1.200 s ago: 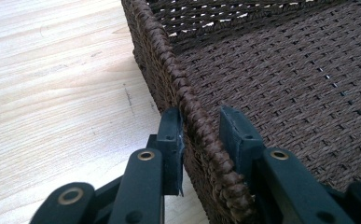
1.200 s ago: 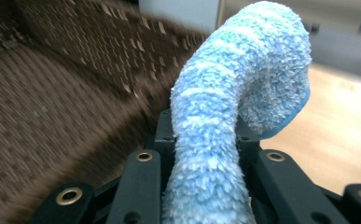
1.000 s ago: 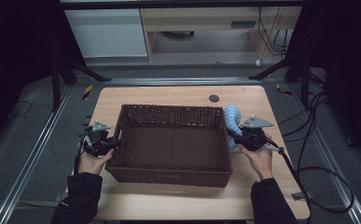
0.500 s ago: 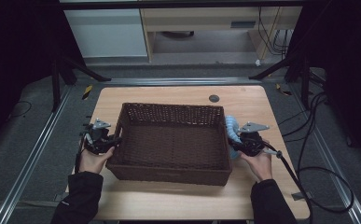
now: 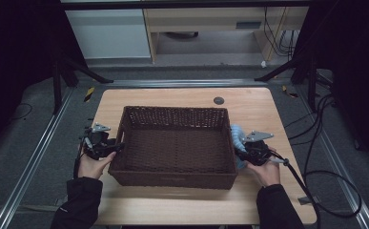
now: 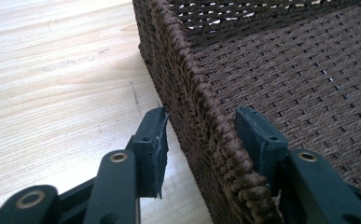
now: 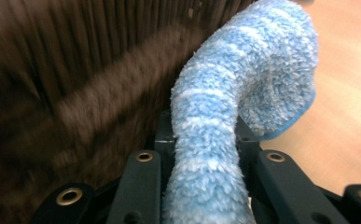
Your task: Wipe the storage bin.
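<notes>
1. Where the pale wooden table (image 5: 268, 102) meets the person's left hand, the left gripper (image 5: 107, 149) sits at the left wall of the wicker basket (image 5: 177, 180), a dark brown rectangular weave with a thick braided rim, lying near the middle of the table with its long axis running left to right in the high view.
2. In the left gripper view its jaws straddle that rim (image 6: 201, 100), one outside over the table and one inside over the basket floor; they have just been opening, and a gap shows between the outer pad and the weave, so nothing is clamped.
3. The basket's open top faces up, and its inside is a flat woven floor with lighter openwork along the far wall.
4. At the basket's right wall, the cloth (image 5: 238, 138) is a fluffy item in light and darker blue stripes, squeezed between wall and gripper in the high view.
5. The right gripper (image 5: 245, 153), held in the person's right hand, has its jaws closed tight on the cloth's lower part, seen clearly in the right gripper view.
6. From those jaws the cloth (image 7: 243, 98) rises as a long roll, its long axis pointing away from the gripper, then curls over at the top toward the table side, just beside the basket's blurred outer wall.
</notes>
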Available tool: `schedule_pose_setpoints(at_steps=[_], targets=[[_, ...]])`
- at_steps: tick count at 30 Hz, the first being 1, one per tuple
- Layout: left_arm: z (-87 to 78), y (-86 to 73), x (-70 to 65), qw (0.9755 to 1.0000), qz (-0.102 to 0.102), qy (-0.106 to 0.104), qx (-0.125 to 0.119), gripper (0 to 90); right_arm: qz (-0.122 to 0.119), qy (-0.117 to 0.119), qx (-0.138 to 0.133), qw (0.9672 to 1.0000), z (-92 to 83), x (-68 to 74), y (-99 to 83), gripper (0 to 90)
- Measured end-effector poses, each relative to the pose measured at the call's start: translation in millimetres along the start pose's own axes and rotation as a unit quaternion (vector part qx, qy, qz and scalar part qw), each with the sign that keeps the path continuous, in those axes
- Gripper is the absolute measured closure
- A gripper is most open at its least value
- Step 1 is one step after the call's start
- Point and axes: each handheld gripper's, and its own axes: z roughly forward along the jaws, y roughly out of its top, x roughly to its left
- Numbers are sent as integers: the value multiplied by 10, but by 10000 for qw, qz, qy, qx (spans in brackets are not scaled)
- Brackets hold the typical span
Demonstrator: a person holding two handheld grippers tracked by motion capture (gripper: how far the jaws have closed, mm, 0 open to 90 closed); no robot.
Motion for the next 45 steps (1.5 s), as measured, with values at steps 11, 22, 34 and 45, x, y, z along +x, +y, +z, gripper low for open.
schedule_pose_setpoints(at_steps=[11, 22, 34, 45], targets=[[-110, -59, -48, 10000, 40, -81, -1, 528, 190, 8, -787, 9967, -252, 5, 116, 707], [-79, -88, -123, 9999, 28, -2, 109, 695, 119, 69, -600, 9981, -240, 57, 58, 707], [-22, -34, -77, 10000, -66, 29, 7, 718, 140, 80, -446, 9989, -199, 40, 43, 704], [53, 50, -30, 10000, -34, 44, 13, 717, 50, 103, -546, 9984, -242, 57, 53, 705]])
